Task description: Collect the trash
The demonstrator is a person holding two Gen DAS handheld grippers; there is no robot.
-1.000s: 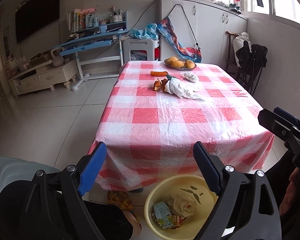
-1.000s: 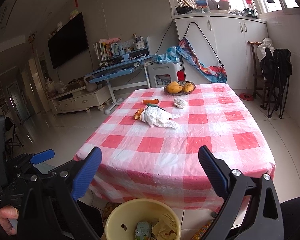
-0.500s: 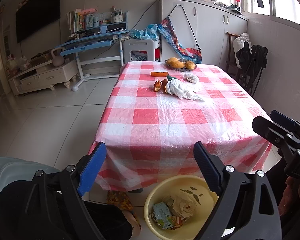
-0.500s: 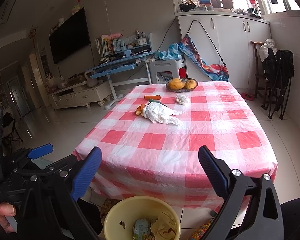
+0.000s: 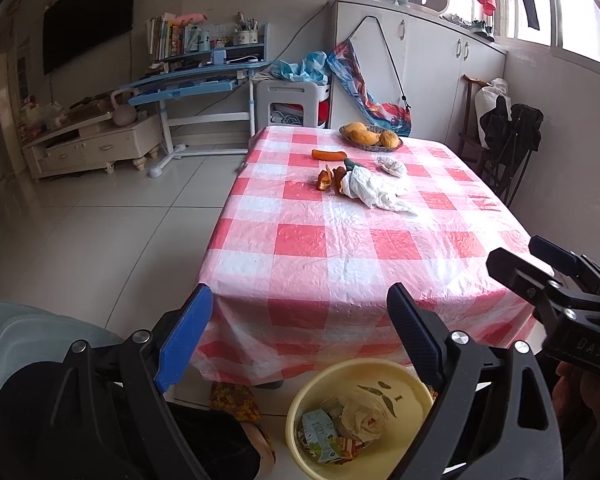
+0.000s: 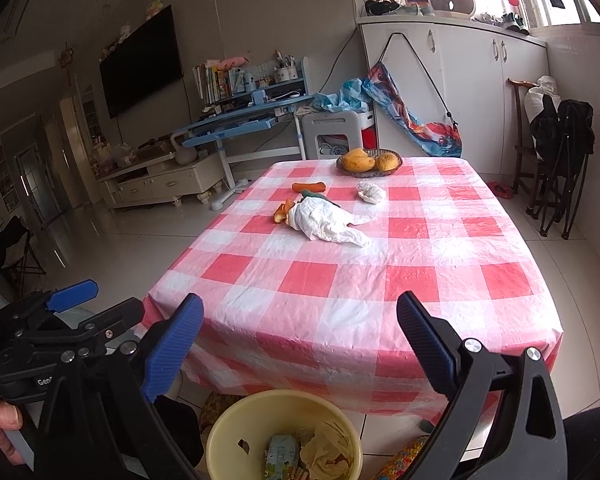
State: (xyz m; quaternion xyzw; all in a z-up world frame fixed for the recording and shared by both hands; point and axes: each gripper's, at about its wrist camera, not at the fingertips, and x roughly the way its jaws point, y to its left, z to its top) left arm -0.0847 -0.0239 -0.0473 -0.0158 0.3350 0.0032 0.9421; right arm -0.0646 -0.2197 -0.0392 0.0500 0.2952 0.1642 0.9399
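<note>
Both my jaws spread, empty. Right gripper (image 6: pixel 298 344) has risen since earlier; bin (image 6: pixel 236 424) lower in view; tissue (image 6: pixel 324 222) unmoved.

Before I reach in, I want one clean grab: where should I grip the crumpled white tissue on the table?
Probably grip the white tissue on its bunched, raised lump, coming from above on the near side. Its flat tail trails toward you and offers little to pinch; the orange peel lies against its far-left end, so staying off that end avoids catching it.

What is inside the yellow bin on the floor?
The yellow bin holds a small carton and crumpled paper; whatever lies under them is covered.
</note>
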